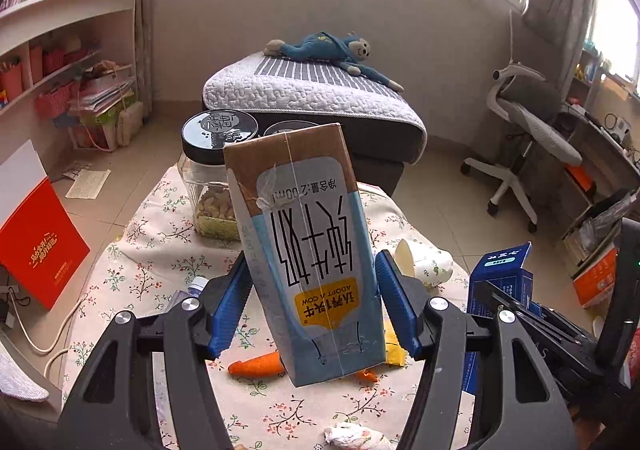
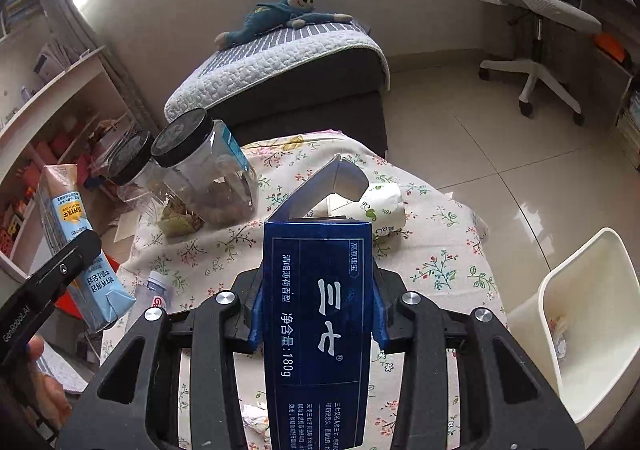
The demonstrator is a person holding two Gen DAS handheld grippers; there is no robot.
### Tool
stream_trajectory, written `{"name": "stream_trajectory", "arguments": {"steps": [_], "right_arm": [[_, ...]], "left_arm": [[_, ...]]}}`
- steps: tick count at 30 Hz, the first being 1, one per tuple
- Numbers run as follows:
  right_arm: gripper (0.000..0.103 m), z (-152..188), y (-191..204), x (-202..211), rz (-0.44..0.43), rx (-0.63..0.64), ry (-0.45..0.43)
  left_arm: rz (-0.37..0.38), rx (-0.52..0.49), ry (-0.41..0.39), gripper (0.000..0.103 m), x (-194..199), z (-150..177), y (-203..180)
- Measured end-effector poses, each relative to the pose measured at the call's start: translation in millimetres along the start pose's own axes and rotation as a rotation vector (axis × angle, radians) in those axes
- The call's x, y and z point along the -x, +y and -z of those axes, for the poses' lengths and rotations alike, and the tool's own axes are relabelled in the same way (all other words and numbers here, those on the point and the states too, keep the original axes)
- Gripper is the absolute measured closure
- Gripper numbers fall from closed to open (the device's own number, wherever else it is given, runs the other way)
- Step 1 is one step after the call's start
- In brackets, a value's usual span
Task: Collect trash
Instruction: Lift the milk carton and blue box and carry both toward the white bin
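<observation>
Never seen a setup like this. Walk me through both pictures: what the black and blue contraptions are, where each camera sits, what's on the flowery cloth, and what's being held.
There is no robot here. A person holds a two-finger hand tool in each hand, and each tool carries a wide-angle camera looking forward along its jaws.

The left wrist view shows the left gripper clamped on an upside-down milk carton. The right wrist view shows the right gripper clamped on a dark blue toothpaste box with its top flap open.

Below them is a table with a floral cloth. On it lie two black-lidded clear jars, a tipped paper cup, a carrot, a crumpled tissue and a plastic bottle. A white bin stands beside the table, likely where the trash goes.
</observation>
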State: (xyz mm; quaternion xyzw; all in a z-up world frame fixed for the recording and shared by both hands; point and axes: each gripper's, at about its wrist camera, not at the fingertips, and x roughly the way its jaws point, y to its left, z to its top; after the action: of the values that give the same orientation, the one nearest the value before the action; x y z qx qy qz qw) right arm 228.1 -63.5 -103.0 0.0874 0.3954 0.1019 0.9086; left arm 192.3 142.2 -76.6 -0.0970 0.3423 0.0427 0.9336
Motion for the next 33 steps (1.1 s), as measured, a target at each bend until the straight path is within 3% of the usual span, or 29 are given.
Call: {"name": "stream_trajectory", "arguments": {"steps": [20,33], "right_arm": [[0.065,-1,5,71,0.130,0.128,-0.354],[0.065,0,-4,89,0.186,0.144,-0.449]], "left_arm": [[-0.152,-0.163,-0.302,0.041,43,5,-50],[-0.129,-0.150,-0.359,0.041,56,6,-71]]}}
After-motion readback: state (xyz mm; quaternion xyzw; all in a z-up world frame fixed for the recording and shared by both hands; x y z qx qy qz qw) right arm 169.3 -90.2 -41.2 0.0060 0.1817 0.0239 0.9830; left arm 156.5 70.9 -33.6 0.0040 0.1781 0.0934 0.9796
